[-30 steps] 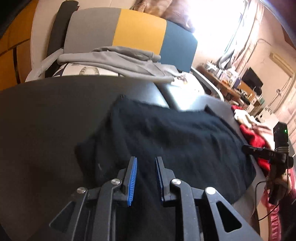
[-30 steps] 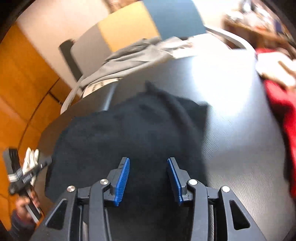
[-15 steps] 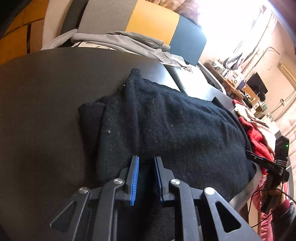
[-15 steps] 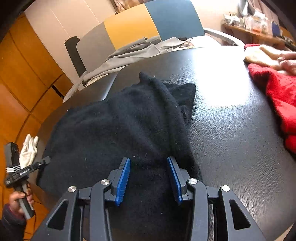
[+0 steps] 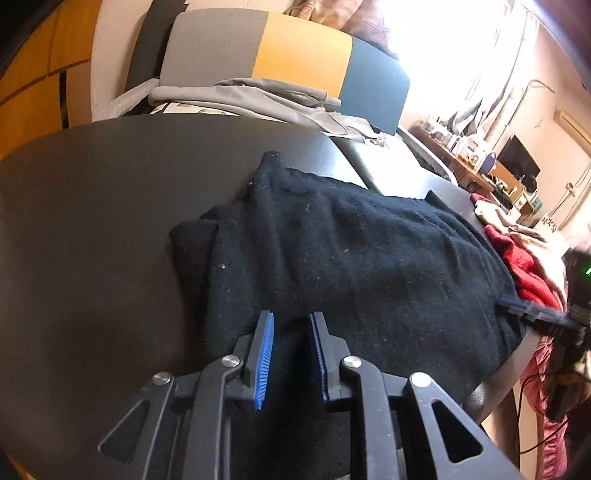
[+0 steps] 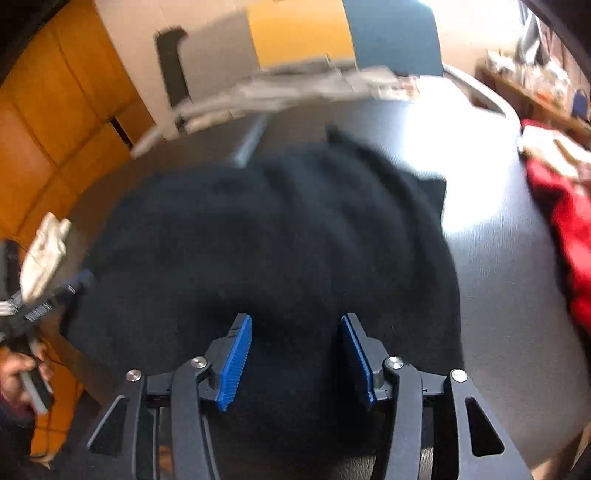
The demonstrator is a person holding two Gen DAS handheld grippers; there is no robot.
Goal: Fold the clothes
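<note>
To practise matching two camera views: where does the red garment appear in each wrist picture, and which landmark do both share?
Left wrist: red garment at the right edge, beyond the black sweater.
Right wrist: red garment at the right edge, on the table.
Shared landmark: the grey-yellow-blue chair back.

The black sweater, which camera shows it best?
The left wrist view. There the black sweater is sharp: you can see its fuzzy knit, lint specks and the fold along its left side on the dark table. The right wrist view shows the sweater too, but blurred by motion, so its folds smear together.
</note>
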